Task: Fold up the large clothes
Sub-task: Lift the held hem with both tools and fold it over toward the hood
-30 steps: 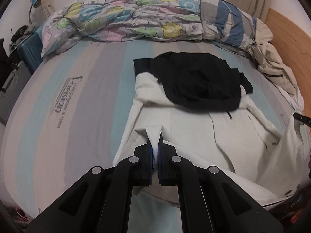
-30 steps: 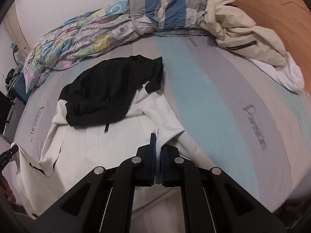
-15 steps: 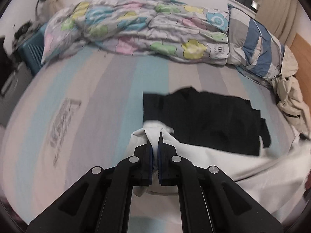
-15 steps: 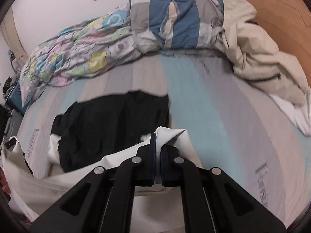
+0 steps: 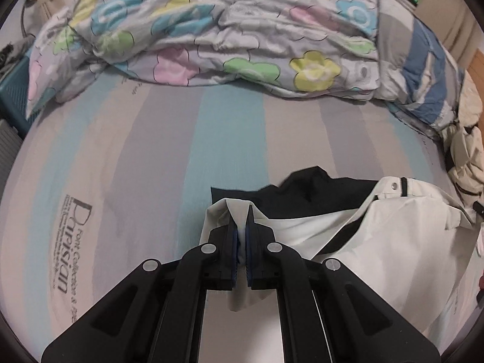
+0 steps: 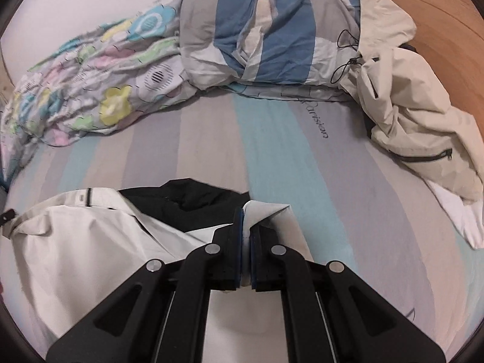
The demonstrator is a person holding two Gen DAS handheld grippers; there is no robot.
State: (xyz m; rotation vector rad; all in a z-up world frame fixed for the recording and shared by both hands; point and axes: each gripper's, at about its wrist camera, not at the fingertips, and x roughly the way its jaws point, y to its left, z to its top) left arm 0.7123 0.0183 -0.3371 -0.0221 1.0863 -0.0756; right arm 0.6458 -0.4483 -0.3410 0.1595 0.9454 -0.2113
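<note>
White jacket point(image 5: 393, 242), smooth and creased, pinched by both grippers.

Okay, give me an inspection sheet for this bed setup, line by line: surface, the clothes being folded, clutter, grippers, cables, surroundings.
Surface: striped bed sheet, grey, blue and beige bands, printed lettering.
Job's things: white garment partly folded over a black garment; black part shows at the far edge.
Clutter: floral quilt bunched at the far side; striped pillow; beige jacket crumpled by the headboard.
Grippers: left gripper shut on a white garment corner; right gripper shut on the other corner.
Cables: black drawcord on the beige jacket; no other seen.
Surroundings: wooden headboard, white wall.
</note>
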